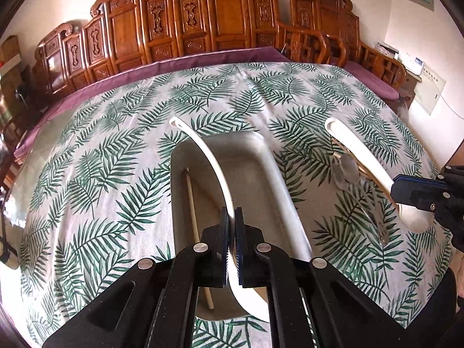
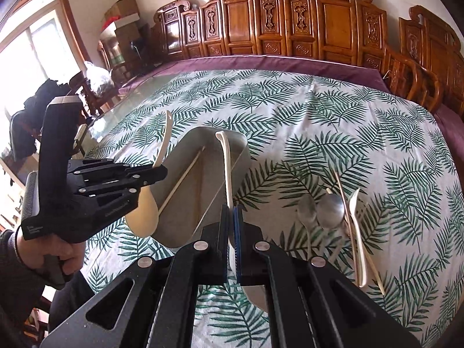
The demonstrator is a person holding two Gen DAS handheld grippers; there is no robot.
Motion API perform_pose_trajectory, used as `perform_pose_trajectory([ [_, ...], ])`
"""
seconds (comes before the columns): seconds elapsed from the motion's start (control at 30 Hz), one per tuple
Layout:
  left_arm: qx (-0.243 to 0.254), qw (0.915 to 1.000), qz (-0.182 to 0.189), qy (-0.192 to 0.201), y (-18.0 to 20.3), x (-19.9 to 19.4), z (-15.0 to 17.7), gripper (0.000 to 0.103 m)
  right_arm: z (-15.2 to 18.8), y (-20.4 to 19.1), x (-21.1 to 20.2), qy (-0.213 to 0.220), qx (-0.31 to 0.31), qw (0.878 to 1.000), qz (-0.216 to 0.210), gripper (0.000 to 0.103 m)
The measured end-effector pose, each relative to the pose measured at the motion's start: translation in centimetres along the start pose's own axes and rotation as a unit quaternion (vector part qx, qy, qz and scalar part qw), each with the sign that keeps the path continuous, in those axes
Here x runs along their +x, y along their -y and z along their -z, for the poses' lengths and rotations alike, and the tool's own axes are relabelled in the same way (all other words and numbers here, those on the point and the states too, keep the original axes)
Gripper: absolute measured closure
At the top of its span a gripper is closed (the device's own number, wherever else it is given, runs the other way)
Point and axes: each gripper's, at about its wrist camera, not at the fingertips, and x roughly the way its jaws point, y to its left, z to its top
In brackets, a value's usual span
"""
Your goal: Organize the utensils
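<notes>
My left gripper (image 1: pixel 231 217) is shut on a white ladle (image 1: pixel 203 148) and holds it over a grey tray (image 1: pixel 261 150); the bowl end hangs below the fingers. The tray holds one chopstick (image 1: pixel 192 203). My right gripper (image 2: pixel 231 211) is shut on a second white ladle (image 2: pixel 226 156), held over the tray's right edge (image 2: pixel 240 156). Each gripper shows in the other's view: the right (image 1: pixel 417 194), the left (image 2: pixel 150 174). Metal spoons (image 2: pixel 330 208), a white fork (image 2: pixel 355 220) and a chopstick (image 2: pixel 342 191) lie on the cloth to the right of the tray.
A leaf-patterned cloth (image 1: pixel 116 150) covers the glass table. Carved wooden chairs (image 1: pixel 203 23) with purple cushions line the far side. A window (image 2: pixel 32 46) and stacked boxes (image 2: pixel 121 14) are at the left.
</notes>
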Motion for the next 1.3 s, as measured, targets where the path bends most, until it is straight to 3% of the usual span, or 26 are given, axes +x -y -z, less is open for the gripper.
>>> perform_pose_trajectory([
  [0.2, -0.012, 0.9999, 0.007, 0.006, -1.2, -0.3, 0.4, 0.092, -0.6, -0.8, 1.4, -0.008, -0.002, 1.0, 0.002, 0.099],
  [0.43, -0.039, 0.9984, 0.011, 0.039, -3.9, -3.6, 1.3, 0.083, -2.0, -2.9, 3.1, -0.007, 0.002, 1.0, -0.012, 0.099],
  [0.67, -0.058, 0.9957, -0.011, 0.071, -6.6, -6.4, 2.2, 0.065, -3.5, -5.1, 5.4, -0.008, 0.019, 0.999, -0.028, 0.099],
  [1.1, -0.074, 0.9923, -0.028, 0.095, -9.3, -8.1, 2.9, 0.064, -4.5, -6.1, 8.7, -0.018, 0.087, 0.995, -0.042, 0.098],
  [1.3, -0.075, 0.9924, -0.026, 0.094, -9.4, -8.2, 3.2, 0.064, -4.6, -6.4, 8.8, -0.016, 0.071, 0.997, -0.022, 0.095],
])
